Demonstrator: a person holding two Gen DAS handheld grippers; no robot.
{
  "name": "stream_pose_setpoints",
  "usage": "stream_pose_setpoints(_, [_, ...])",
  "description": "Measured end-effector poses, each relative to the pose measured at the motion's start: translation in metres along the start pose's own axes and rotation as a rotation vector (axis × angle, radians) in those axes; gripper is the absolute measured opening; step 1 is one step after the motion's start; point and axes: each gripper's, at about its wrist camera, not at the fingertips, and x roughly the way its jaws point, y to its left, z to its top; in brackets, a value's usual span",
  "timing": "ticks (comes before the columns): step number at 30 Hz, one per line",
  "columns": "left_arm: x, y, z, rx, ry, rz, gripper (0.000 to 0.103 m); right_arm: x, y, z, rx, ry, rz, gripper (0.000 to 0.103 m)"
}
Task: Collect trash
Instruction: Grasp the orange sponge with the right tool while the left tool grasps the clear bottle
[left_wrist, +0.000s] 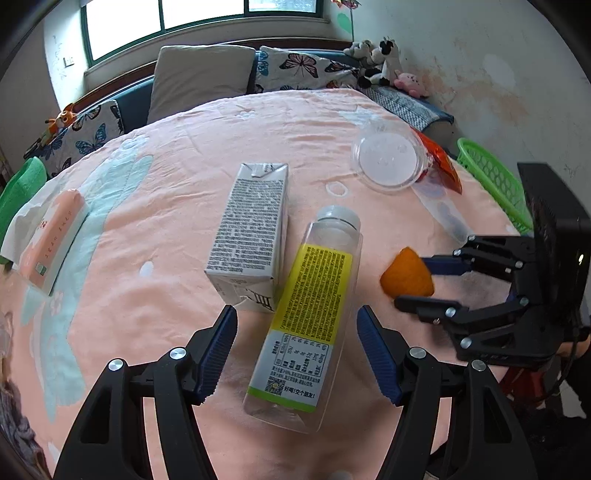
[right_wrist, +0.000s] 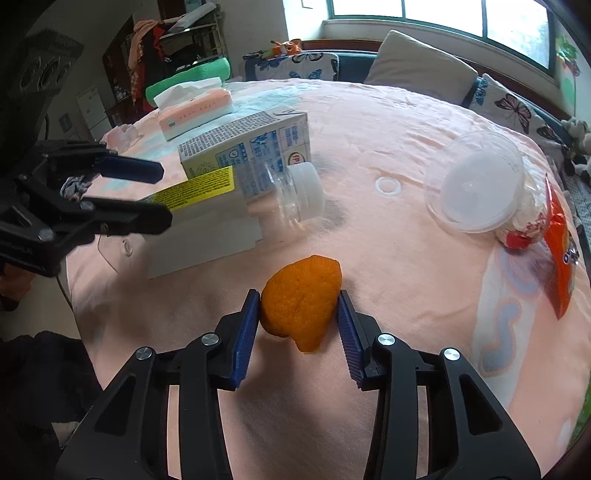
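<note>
Peel (right_wrist: 300, 308) — between right claw (right_wrist: 299, 314) pads

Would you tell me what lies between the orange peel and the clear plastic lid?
Only bare pink cloth separates the orange peel from the clear plastic lid; the right wrist view shows it.

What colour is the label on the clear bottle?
Mostly yellow, white below, on the bottle; clearest in the left wrist view.
</note>
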Motion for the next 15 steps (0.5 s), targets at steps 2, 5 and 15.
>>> stream_pose_setpoints(2, [0.004, -0.005, 0.0, 0.017, 0.011, 0.003, 0.066, -0.005, -0.005, -0.002, 0.009, -0.005, -0.005, 0.042])
stream_pose_setpoints(5, [0.01, -0.009, -0.001, 0.03, 0.025, -0.013, 0.06, -0.012, -0.012, -0.004, 0.029, -0.013, -0.008, 0.041])
stream_pose_setpoints(15, [0.019, -0.032, 0.006, 0.086, 0.051, -0.017, 0.045, -0.036, -0.037, -0.012, 0.076, -0.042, -0.052, 0.041])
